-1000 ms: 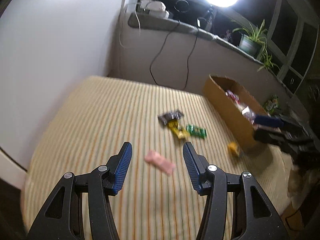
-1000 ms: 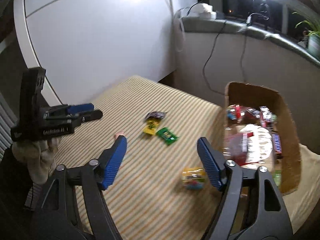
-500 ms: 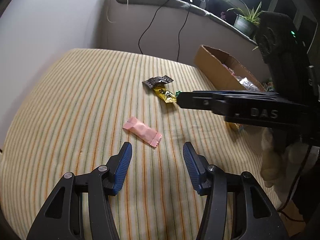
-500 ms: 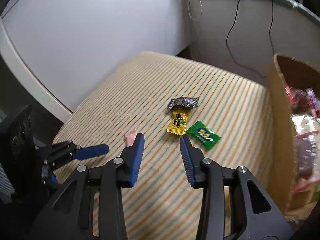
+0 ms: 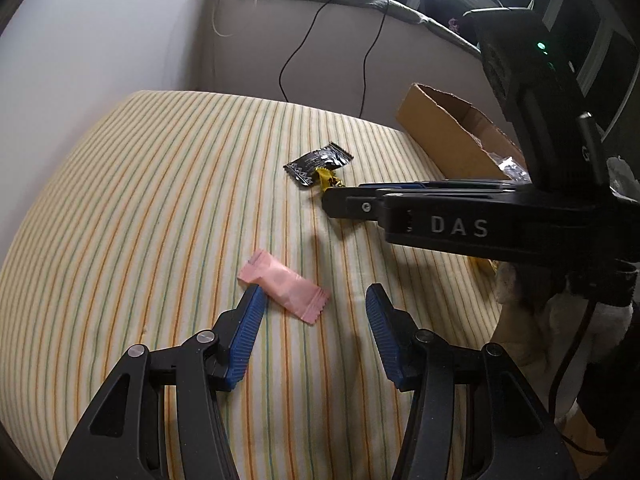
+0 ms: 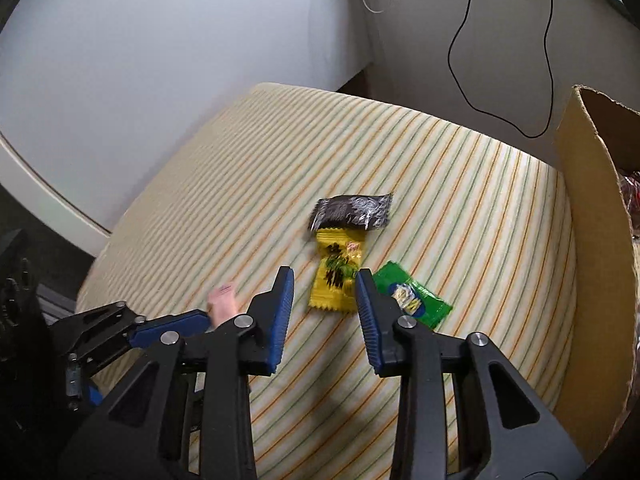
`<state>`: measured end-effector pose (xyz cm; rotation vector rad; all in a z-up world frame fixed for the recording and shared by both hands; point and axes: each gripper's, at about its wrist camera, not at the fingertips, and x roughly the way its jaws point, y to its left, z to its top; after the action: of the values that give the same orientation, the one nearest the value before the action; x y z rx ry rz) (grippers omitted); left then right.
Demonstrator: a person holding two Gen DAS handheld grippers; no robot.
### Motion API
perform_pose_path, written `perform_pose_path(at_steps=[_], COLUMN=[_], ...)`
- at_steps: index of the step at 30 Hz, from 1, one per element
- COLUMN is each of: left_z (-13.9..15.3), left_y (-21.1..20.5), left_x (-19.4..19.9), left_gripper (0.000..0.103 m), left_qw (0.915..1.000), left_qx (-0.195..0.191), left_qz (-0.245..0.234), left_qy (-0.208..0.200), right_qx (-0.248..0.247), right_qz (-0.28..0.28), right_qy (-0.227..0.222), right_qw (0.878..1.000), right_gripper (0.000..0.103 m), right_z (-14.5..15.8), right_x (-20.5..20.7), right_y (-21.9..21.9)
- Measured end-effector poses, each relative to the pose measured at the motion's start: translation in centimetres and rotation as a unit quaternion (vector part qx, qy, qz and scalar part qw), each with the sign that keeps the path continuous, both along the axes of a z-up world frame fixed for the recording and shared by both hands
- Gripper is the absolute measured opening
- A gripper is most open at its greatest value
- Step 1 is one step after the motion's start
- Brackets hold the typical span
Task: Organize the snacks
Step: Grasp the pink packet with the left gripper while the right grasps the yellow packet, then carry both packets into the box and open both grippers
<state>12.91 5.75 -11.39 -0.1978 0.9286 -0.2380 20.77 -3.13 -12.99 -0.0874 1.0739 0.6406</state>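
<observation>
Since the right gripper (image 6: 324,294) is closing with the yellow candy packet (image 6: 336,276) between its pads, mid-mattress (image 6: 460,208) near the cardboard box (image 6: 592,240), I'd drop lower first and skip the green packet (image 6: 412,300). Left gripper (image 5: 312,312) sits spread and empty over the pink candy (image 5: 284,286), so pinch that across the middle.

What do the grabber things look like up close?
Each one is black plastic with two fingers. The left gripper has blue ribbed pads and shiny silver screws. The right gripper matches, with the same blue pads. Seen side-on from the left camera, its body bears white letters, "DAS", and a small green light. A thin black cable hangs below it.
</observation>
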Motion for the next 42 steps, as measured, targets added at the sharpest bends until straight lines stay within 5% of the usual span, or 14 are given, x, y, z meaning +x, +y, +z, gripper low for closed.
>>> perform_pose_path(at_steps=[12,17,26,42], left_z=[-0.3,-0.2,0.0,0.7], left_y=[-1.4,-1.6,-1.2,0.6], left_x=[0.6,0.7,1.6,0.9], left_gripper=[0.052,0.046,0.02,0.02], left_qw=[0.9992,0.9984,0.9965,0.9979], left_qx=[0.039,0.057,0.084,0.058], left_qz=[-0.002,0.002,0.007,0.023], left_qy=[-0.003,-0.003,-0.006,-0.017], right_qx=[-0.021,-0.035,-0.025,-0.003], right_qz=[0.005,0.011,0.008,0.008], right_qy=[-0.012,-0.024,-0.02,-0.022], right_qw=[1.0,0.999,0.999,1.0], right_gripper=[0.033,0.026,0.025,0.024], right_z=[-0.4,-0.3,0.0,0.2], right_x=[1.4,1.4,0.7,0.0], right_y=[1.5,1.7,0.7,-0.4])
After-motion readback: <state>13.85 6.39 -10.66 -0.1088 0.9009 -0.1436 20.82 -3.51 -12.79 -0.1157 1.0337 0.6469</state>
